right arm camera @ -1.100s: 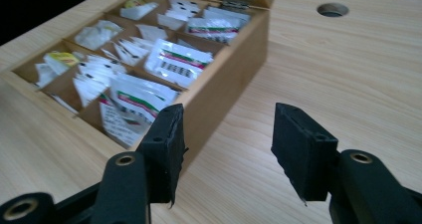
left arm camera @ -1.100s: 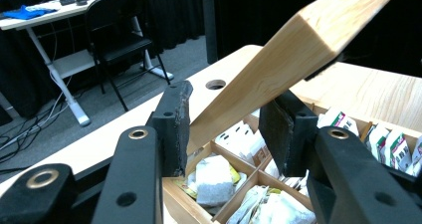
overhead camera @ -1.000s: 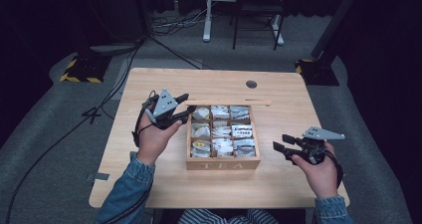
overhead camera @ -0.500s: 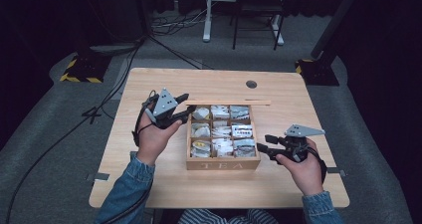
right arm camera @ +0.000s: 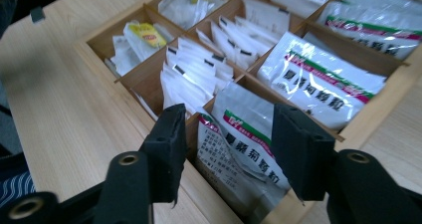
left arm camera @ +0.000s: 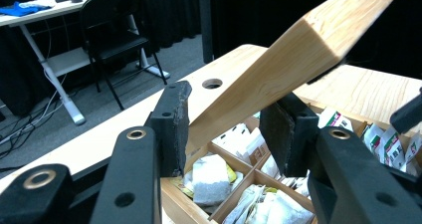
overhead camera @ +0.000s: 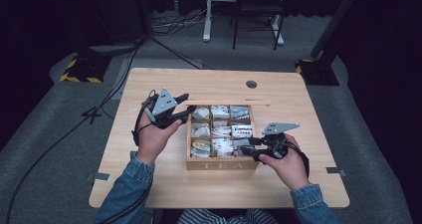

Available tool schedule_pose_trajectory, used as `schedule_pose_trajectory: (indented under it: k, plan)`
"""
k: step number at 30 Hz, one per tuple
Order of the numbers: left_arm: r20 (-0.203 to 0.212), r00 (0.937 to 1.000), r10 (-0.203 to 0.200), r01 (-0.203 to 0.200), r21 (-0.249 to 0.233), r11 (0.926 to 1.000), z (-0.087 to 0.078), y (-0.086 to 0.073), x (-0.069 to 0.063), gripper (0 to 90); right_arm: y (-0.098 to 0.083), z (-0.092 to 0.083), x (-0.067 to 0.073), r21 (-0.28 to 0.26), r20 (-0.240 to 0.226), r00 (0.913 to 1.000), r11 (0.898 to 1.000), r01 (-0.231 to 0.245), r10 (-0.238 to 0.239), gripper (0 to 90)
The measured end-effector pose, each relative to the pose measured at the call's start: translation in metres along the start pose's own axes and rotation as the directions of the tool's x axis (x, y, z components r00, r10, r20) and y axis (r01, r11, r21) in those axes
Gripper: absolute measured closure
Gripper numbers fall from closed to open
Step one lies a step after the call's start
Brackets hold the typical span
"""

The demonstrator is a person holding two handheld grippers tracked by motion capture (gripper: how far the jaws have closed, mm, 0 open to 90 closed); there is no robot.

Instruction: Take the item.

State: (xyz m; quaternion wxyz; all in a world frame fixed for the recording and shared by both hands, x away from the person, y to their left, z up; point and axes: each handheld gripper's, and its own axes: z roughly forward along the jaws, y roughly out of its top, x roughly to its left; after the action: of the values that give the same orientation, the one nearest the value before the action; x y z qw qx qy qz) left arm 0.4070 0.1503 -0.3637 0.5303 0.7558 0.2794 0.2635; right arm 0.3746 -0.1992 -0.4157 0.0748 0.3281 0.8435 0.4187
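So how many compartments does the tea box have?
9, in a three-by-three grid inside the wooden tea box: three along the far wall, three across the middle, three along the near labelled wall.

The wooden box [overhead camera: 222, 163] carries the word "TEA" in capital letters on its front wall, facing the person. In the right gripper view, white sachets [right arm camera: 318, 77] with green and red bands bear a line of Chinese characters, too blurred to read. Smaller printing on the other packets cannot be made out.
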Motion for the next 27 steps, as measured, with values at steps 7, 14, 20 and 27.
schedule_pose_trajectory:
  k: [7,14,20,27]
  plan:
    - [0.0,1.0,0.001,-0.001,0.0,1.0,0.0,0.0,0.0,55.7,0.002,0.019,0.001,0.118,-0.009,0.9998,0.993,0.017,-0.016,57.1]
    - [0.004,1.0,-0.007,0.007,0.0,1.0,0.0,0.0,0.0,55.6,0.003,0.027,-0.004,0.15,-0.02,0.9993,0.988,-0.028,0.031,60.4]
    - [0.002,1.0,-0.005,0.005,0.0,1.0,0.0,0.0,0.0,55.5,0.003,0.03,-0.007,0.183,-0.032,0.9976,0.982,-0.055,0.062,70.1]
    - [0.002,1.0,-0.005,0.005,0.0,1.0,0.0,0.0,0.0,55.6,0.003,0.029,0.0,0.223,-0.003,0.9999,0.975,-0.011,0.012,90.0]
